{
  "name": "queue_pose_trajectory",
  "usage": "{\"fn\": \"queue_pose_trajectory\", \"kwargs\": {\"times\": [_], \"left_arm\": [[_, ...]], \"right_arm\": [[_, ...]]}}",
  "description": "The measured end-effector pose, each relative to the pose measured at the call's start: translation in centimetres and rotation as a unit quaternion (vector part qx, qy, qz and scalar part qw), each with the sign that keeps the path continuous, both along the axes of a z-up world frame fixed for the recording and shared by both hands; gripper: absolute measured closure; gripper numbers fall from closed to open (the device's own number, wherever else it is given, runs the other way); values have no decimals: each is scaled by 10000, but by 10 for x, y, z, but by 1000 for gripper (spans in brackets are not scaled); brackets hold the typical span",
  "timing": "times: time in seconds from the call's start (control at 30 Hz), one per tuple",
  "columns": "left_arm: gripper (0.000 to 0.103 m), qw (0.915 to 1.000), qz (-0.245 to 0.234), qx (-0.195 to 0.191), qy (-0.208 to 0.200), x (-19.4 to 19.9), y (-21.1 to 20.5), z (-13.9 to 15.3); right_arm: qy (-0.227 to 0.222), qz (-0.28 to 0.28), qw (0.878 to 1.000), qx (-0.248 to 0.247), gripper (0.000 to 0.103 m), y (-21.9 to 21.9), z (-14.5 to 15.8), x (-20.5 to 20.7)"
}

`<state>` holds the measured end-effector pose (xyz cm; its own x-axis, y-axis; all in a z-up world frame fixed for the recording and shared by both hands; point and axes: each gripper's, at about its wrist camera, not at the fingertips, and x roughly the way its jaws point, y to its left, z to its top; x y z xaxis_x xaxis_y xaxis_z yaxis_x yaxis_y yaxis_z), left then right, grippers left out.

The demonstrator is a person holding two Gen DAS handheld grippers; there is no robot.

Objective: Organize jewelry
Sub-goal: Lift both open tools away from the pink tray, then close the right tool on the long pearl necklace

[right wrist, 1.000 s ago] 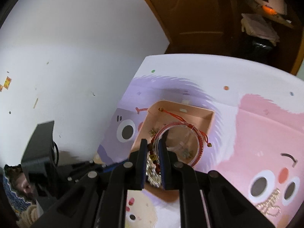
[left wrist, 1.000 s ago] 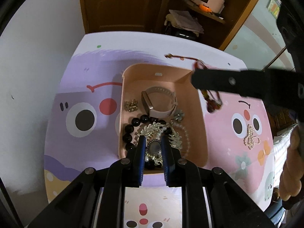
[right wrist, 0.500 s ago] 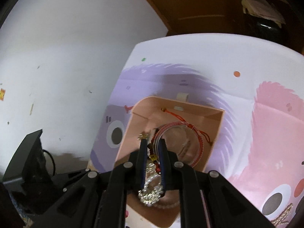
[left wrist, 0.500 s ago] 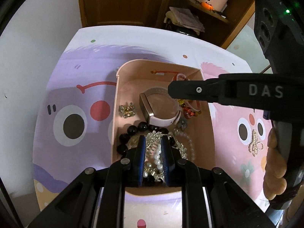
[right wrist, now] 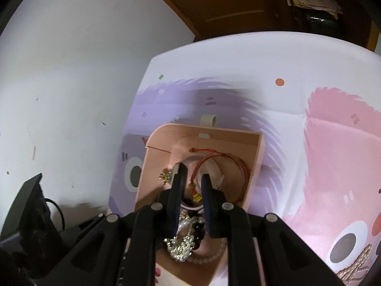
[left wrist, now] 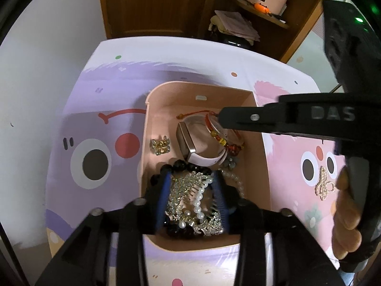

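An open pink box [left wrist: 202, 84] on the cartoon mat holds the jewelry. My left gripper [left wrist: 192, 181] reaches into its near end, jaws opening. A silver comb with pearls [left wrist: 188, 188] lies loose between the blue pads. My right gripper [right wrist: 193, 178] comes in from the right over the box's far half, jaws opening slightly. The beaded part of a red string bracelet [right wrist: 238, 164] hangs between its pads, and the loop rests on a pink watch [left wrist: 188, 143]. Gold earrings [left wrist: 160, 146], black beads [left wrist: 181, 165] and a pearl strand [left wrist: 235, 181] also lie inside.
A pearl bow piece [left wrist: 322, 186] lies on the pink part of the mat [left wrist: 297, 124], right of the box. A person's hand [left wrist: 345, 226] holds the right gripper's handle. Behind the table stand a wooden cabinet [left wrist: 154, 4] and cluttered shelves [left wrist: 262, 12]. A white wall is on the left.
The left jaws have spread apart and the comb now lies free in the box. The right gripper has come down into the box with the red bracelet, now resting on the watch.
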<state>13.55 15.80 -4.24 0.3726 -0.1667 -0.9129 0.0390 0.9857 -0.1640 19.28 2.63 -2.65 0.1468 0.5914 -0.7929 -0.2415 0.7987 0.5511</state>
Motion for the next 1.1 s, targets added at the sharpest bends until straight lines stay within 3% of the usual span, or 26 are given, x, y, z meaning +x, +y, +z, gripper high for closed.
{"fn": "queue_pose_trajectory", "kwargs": {"times": [0.03, 0.13, 0.77, 1.1], "left_arm": [[50, 10000, 18, 33, -31, -1, 0, 2], [45, 9999, 69, 57, -122, -5, 2, 12], [29, 9979, 91, 40, -636, -47, -19, 106], [26, 9943, -377, 277, -960, -70, -75, 135]], "right_arm": [[-32, -7, 10000, 64, 84, -2, 3, -2], [-199, -22, 9998, 100, 69, -9, 17, -13], [-908, -218, 9954, 215, 69, -93, 102, -106], [-1364, -390, 9881, -598, 69, -151, 116, -146]]}}
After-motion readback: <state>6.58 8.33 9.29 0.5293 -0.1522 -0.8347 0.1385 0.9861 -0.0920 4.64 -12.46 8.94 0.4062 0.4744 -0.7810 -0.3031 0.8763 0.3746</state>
